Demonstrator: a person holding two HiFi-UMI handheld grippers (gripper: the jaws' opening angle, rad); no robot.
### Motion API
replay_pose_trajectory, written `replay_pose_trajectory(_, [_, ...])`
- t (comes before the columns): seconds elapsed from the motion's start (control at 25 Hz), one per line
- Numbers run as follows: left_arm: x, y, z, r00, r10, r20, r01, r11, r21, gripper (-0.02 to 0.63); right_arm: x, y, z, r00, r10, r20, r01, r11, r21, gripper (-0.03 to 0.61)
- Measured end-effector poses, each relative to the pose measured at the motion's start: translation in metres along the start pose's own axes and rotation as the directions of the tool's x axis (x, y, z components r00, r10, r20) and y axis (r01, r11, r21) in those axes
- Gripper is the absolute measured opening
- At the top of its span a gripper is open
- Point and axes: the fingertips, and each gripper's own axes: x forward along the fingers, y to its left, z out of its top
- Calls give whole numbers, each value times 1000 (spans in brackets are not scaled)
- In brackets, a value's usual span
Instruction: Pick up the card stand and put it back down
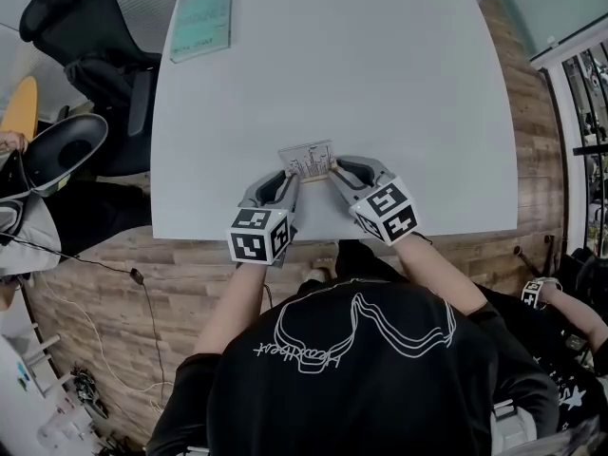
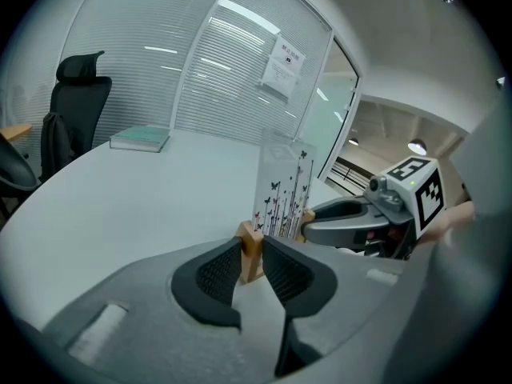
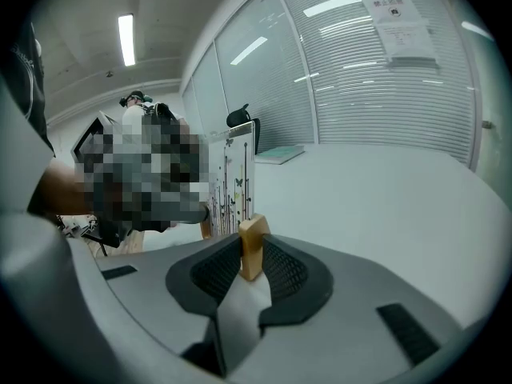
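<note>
I have the card stand point(image 1: 307, 160) pinned between both tools near the 6 o'clock edge of the white table point(image 1: 332, 65), straight in front of me. Its long axis runs from 9 to 3 o'clock across the head view. The left gripper point(image 1: 285, 183) is on the 9 o'clock end and the right gripper point(image 1: 337, 171) on the 3 o'clock end, so neither hand is nearer than the other. In the left gripper view the jaws stand partly closed, with their ribbed pads pressed on either side of the wooden base point(image 2: 250, 232). The clear printed panel point(image 2: 282, 186) rises upright at 12 o'clock just beyond them. The right gripper view shows the same on its side: jaws partly closed and clamped on the other wooden end block, with the panel edge-on at about 11 o'clock. The stand looks level and low over the tabletop, but I cannot tell whether its base is touching the surface yet. As I judge it, putting it back down depends on keeping that 9-to-3 axis flat, so both ends meet the table together. Both pairs of jaws should open only once the base is seated, or the tall panel could tip toward 12 or 6 o'clock. A teal book point(image 1: 201, 22) lies well apart at the 11 o'clock corner, clear of this.
</note>
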Motion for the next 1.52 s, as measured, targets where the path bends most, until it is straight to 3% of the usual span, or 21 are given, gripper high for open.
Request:
replay_pose_trajectory(0.64, [6, 1, -13, 1000, 18, -14, -17, 998, 55, 89, 6, 0, -16, 1000, -11, -4, 11, 1000, -6, 94])
replay_pose_trajectory(1.08, [-21, 5, -10, 999, -9, 41, 11, 999, -53, 140, -15, 8, -2, 999, -10, 46, 8, 999, 34, 143])
replay_pose_trajectory(1.28, [-63, 7, -14, 996, -25, 87, 35, 993, -110, 140, -40, 38, 21, 990, -11, 141, 10, 1000, 10, 86])
replay_pose_trajectory(1.52, [-114, -17, 1, 978, -116, 171, 133, 987, -93, 119, -60, 76, 41, 977, 64, 204, -67, 998, 6, 17])
